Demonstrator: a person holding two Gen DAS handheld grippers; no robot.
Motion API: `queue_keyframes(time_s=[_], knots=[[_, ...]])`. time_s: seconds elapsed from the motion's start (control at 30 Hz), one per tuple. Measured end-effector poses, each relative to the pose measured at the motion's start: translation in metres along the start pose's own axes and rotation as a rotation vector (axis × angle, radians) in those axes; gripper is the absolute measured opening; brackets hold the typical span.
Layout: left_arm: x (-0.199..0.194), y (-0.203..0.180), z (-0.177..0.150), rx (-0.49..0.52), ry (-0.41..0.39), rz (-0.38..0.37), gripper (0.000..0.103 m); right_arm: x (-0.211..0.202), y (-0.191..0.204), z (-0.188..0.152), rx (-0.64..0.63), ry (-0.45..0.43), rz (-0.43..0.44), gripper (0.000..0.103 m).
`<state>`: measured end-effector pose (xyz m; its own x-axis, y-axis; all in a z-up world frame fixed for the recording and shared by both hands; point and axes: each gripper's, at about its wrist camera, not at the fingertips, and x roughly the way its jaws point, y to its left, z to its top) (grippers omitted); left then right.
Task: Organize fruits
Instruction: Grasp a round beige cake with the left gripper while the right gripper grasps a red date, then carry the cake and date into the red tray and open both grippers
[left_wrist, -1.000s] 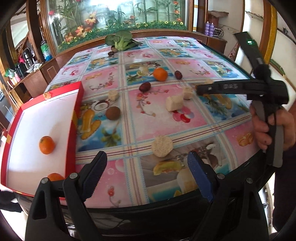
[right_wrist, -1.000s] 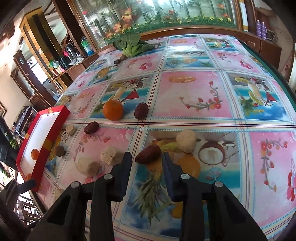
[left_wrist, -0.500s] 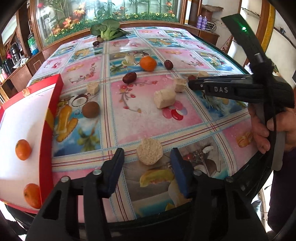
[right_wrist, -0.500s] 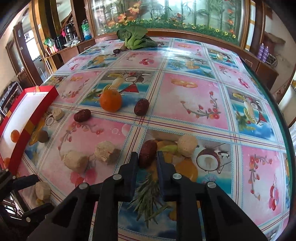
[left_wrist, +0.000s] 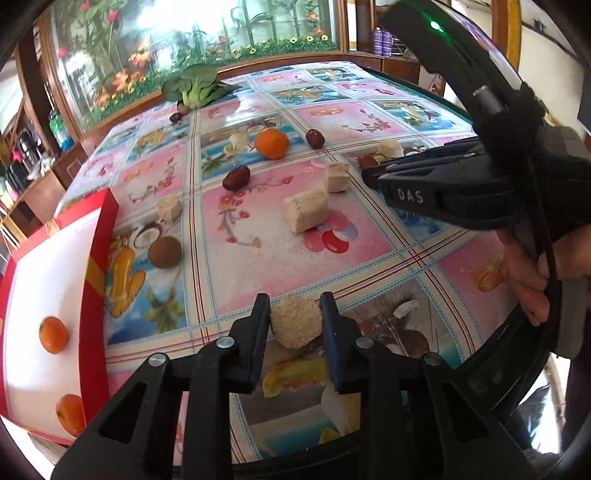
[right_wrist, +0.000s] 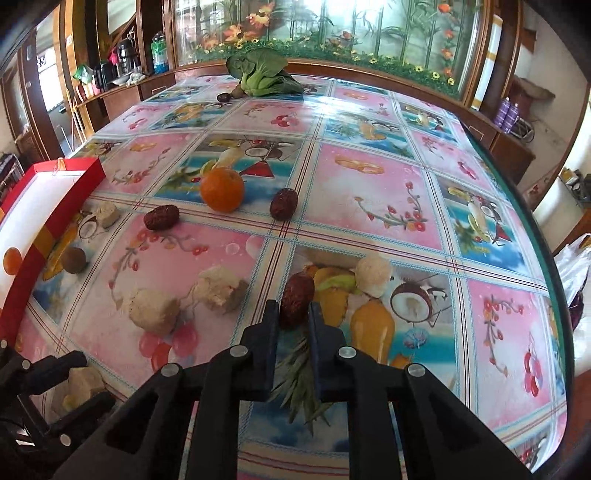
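- Your left gripper (left_wrist: 295, 325) has its fingers closed narrow onto the tan crumbly piece (left_wrist: 294, 326), which sits at the near edge of the table (left_wrist: 369, 118); both pads look to be touching it.
- Your right gripper (right_wrist: 293, 314) has its fingers pinched tight on the dark red date (right_wrist: 297, 298), a little in from the near edge, just beside a pale round piece (right_wrist: 373, 271).
- Judging from this, you are at the grasp step on both sides at once; I cannot tell whether either item is clear of the tablecloth.
- The red tray (left_wrist: 99, 236) lies along the left edge of the table, with two small oranges (left_wrist: 53, 335) in it, so that reads as the destination.
- Next, lift both straight up before you carry, so the crumbly piece does not drag or break.
- Carry to the left edge; the left hand is the nearer, so let it go first and keep the two tools from crossing.
- An orange (right_wrist: 221, 189), two more dates (right_wrist: 161, 217) and a brown round fruit (left_wrist: 164, 252) remain loose further in.
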<state>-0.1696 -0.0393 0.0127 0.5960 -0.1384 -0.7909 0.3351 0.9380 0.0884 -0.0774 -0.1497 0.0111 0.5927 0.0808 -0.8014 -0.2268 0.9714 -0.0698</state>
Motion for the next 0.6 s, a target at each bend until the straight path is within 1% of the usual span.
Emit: queue_keyframes(time_s=[0.17,0.3,0.37,0.47,0.53,0.6], knots=[[0.0,0.002,0.001,-0.026,0.0,-0.018,0.029,-0.006,-0.005,-0.008,0.049,0.008,0.039,0.013],[-0.007,0.007,0.003,-0.047,-0.023,-0.023,0.029,-0.014,-0.012,-0.017,0.083,0.016,0.028,0.012],[-0.015,0.012,0.004,-0.062,-0.049,-0.023,0.029,-0.017,-0.018,-0.019,0.107,0.023,0.028,0.013],[-0.035,0.025,0.006,-0.099,-0.101,-0.024,0.029,-0.028,-0.026,-0.018,0.146,0.003,0.03,0.013],[-0.05,0.038,0.006,-0.132,-0.139,-0.016,0.029,-0.04,-0.027,-0.013,0.168,-0.03,0.05,0.013],[-0.064,0.054,0.005,-0.166,-0.174,0.001,0.029,-0.053,-0.019,-0.005,0.17,-0.068,0.089,0.013]])
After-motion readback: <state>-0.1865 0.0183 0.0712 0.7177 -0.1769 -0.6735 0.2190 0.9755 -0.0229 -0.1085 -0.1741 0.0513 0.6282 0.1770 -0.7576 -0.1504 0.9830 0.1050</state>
